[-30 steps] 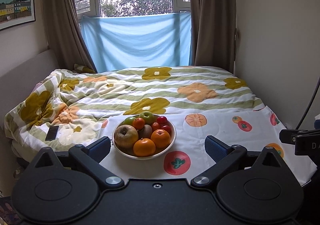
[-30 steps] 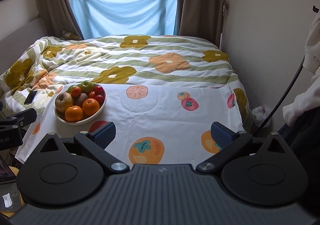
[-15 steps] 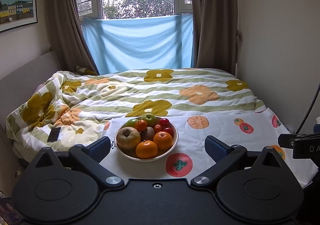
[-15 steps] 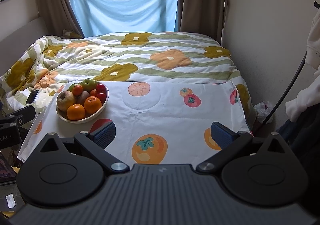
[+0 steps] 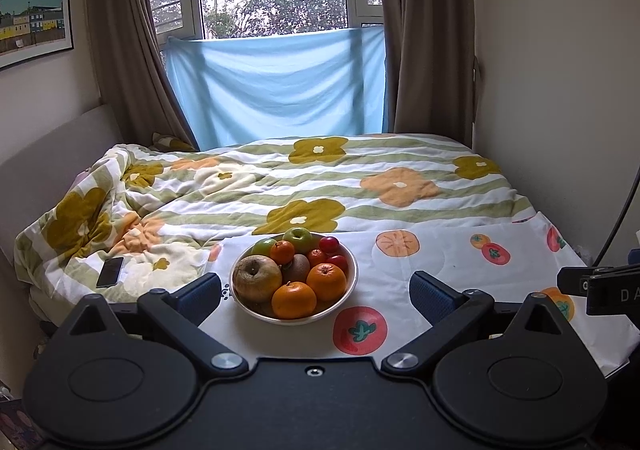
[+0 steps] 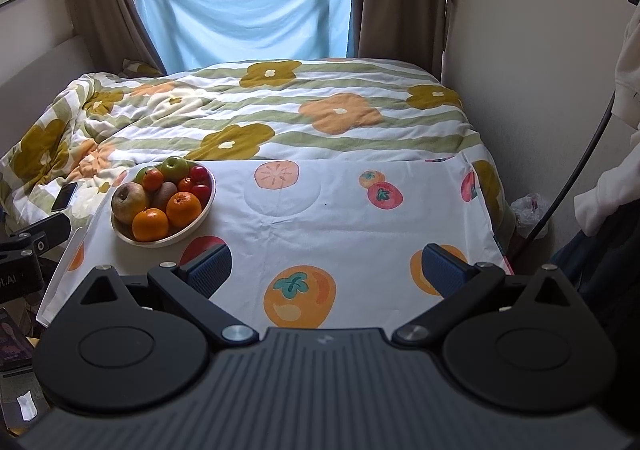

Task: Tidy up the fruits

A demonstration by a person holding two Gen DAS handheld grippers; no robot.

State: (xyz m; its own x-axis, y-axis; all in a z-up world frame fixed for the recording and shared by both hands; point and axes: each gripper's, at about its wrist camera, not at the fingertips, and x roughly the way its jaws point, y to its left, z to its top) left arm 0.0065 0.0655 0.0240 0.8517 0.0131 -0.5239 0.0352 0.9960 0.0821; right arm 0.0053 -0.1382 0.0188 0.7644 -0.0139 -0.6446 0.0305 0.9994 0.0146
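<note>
Bowl [image 5: 352, 278] contents: lower fruit hidden under the top layer.
Kiwi [image 5: 296, 269]: mostly covered by neighbouring oranges.
Right gripper [image 5: 600, 286]: cut off at left view's edge.
Person's sleeve [image 6: 608, 202]: partly out of frame.

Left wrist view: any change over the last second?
Only the view shifted: the left gripper tilted up slightly, so the fruit bowl sits a bit lower in frame and more window shows. The right gripper edged in a little. Both stayed open and empty; fruit, bowl and phone did not move.
</note>
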